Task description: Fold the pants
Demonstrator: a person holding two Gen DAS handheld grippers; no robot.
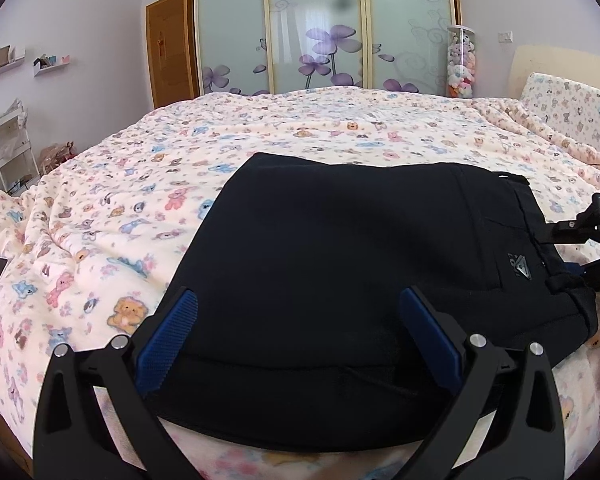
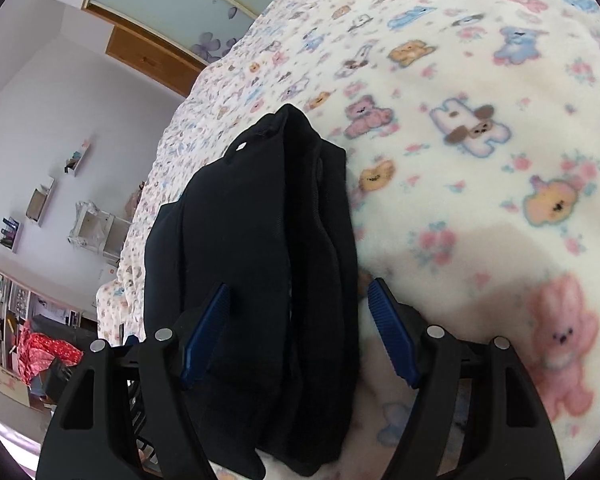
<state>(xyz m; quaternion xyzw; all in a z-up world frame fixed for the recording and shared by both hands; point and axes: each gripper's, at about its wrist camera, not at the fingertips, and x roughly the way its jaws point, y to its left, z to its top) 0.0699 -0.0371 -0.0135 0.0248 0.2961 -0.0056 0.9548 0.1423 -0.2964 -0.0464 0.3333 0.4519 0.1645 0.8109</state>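
Observation:
The black pants lie folded into a thick rectangle on the bear-print blanket, with a small logo patch toward the right end. My left gripper is open, its blue pads set wide apart over the near edge of the fold. In the right wrist view the pants are seen end-on as a stacked bundle. My right gripper is open around that end: one pad lies over the cloth and the other stands just clear beside it. The right gripper also shows at the pants' right end.
The bed fills both views, with a pillow and headboard at the far right. A sliding glass wardrobe and a tube of plush toys stand behind. A white cart and cluttered shelves lie beyond the bed's left side.

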